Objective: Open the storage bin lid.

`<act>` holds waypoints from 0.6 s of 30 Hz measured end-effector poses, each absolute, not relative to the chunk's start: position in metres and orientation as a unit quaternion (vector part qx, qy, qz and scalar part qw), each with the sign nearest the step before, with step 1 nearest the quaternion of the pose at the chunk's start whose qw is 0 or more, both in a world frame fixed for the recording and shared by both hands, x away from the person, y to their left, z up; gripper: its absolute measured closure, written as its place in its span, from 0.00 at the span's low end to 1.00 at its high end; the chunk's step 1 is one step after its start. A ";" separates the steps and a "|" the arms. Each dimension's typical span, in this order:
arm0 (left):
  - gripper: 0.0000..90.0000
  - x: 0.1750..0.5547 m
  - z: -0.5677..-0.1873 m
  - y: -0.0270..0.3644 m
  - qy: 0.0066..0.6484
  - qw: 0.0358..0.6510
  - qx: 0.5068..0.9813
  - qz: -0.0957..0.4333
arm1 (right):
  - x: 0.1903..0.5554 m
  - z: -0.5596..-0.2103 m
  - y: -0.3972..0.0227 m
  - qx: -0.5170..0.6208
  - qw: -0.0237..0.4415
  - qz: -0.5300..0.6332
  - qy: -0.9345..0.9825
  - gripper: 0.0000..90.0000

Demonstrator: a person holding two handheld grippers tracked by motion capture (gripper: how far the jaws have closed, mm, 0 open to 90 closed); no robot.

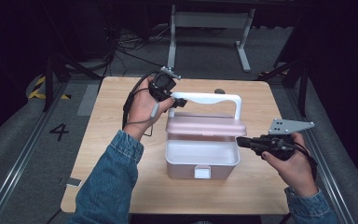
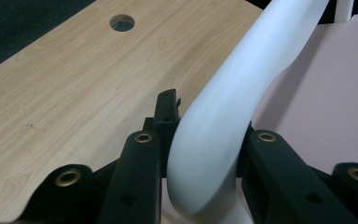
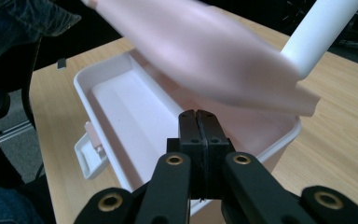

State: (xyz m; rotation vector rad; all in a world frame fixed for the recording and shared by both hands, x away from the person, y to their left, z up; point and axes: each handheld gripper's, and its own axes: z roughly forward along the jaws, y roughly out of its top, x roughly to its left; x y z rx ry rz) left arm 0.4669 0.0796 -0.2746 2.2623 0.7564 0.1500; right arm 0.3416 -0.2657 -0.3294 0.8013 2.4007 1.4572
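Pale wooden table (image 1: 121, 154), seemingly dark room

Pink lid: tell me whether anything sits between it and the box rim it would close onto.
Nothing visible lies on the rim of the pink box. The lid hangs tilted above the opening, with the left claw around its white handle. The shut right claw sits beside the right rim, possibly in the lid's path.

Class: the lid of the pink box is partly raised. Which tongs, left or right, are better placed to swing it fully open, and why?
Left. The left tongs already grip the white handle on the lid, so lifting probably continues from there. The right tongs are shut on nothing beside the box.
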 end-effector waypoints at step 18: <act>0.35 0.438 -0.273 0.107 0.292 0.395 0.863 0.117 | 0.347 -0.325 -0.265 0.275 0.114 0.516 0.803 1.00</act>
